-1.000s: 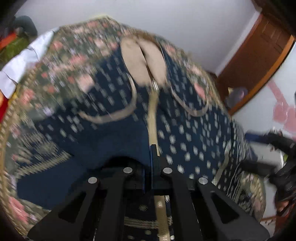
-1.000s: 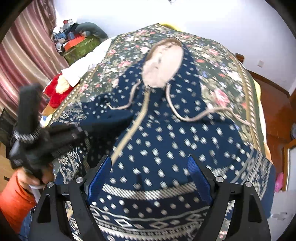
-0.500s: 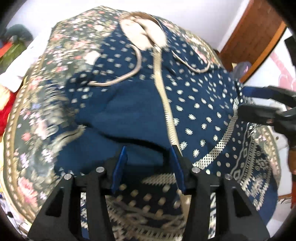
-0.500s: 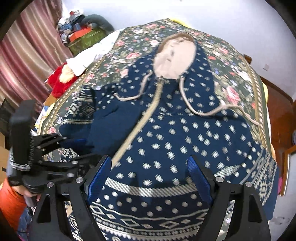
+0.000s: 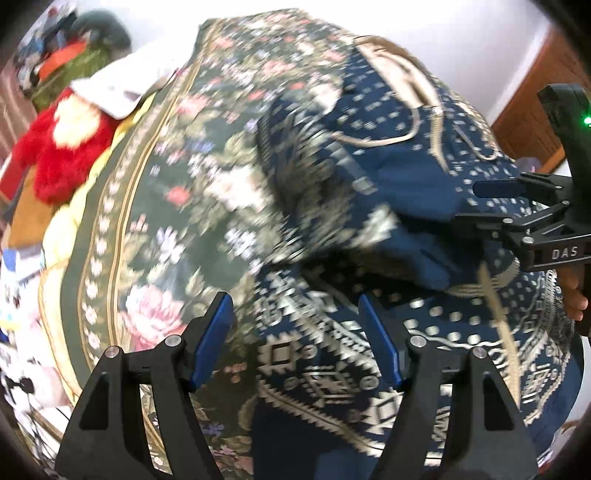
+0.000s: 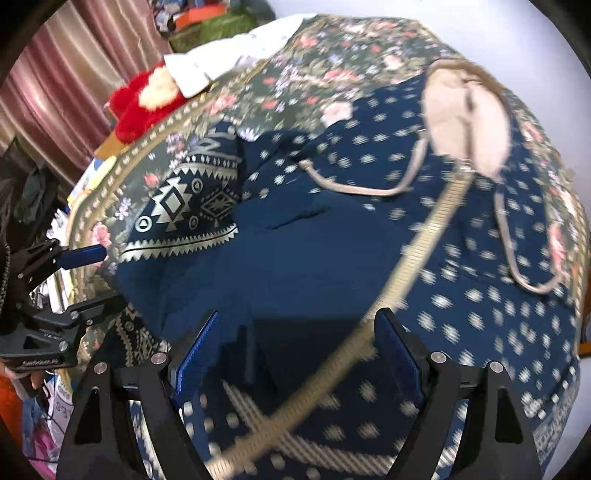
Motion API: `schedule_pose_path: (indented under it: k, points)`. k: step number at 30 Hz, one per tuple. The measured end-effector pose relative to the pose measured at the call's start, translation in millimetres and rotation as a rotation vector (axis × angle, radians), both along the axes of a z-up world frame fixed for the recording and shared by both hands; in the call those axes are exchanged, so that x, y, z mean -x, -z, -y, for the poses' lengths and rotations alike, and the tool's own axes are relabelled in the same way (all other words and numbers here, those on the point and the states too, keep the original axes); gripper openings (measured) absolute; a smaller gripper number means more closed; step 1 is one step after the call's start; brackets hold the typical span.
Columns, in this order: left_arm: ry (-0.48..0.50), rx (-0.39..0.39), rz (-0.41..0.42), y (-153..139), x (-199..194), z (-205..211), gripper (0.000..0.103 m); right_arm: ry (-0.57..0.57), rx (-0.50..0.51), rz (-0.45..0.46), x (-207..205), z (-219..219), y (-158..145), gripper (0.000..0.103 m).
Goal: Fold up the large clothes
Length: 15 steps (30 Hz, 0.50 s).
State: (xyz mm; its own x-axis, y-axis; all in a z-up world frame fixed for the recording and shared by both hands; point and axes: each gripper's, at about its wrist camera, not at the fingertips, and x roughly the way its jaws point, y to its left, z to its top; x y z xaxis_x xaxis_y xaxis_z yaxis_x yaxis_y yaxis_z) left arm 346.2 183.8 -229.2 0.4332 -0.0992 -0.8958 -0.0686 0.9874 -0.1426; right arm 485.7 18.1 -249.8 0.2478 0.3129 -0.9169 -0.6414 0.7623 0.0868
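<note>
L gripper (image 5: pixel 295 332) jaws now released, was clamped on zipper edge 1 s ago | R gripper (image 6: pixel 295 350) jaws apart, empty | hoodie (image 6: pixel 369 240) on bed ahead of both, sleeve folded in → next fold due

A bed is covered by a dark green floral bedspread (image 5: pixel 155 206). A plain white wall (image 6: pixel 354 7) is seen behind it. Pink striped curtains (image 6: pixel 70 85) hang at one side, and a brown wooden door (image 5: pixel 532 110) stands at the other.
</note>
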Motion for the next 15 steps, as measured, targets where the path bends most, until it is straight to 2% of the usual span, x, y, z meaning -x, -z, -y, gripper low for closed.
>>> schedule_pose_path:
  k: [4,9,11,15]
  points:
    - [-0.017,0.003,-0.038,25,-7,-11,0.07,-0.024,0.049,-0.007,-9,-31,22,0.083]
    - [0.012,0.012,0.002,32,-22,-11,0.07,-0.045,0.091,0.064,-18,-58,38,0.081]
    - [0.022,-0.004,0.011,33,-32,-7,0.07,-0.041,0.111,0.094,-23,-63,44,0.069]
    - [0.013,-0.02,0.029,39,-47,-7,0.07,-0.057,0.143,0.168,-25,-67,51,0.052]
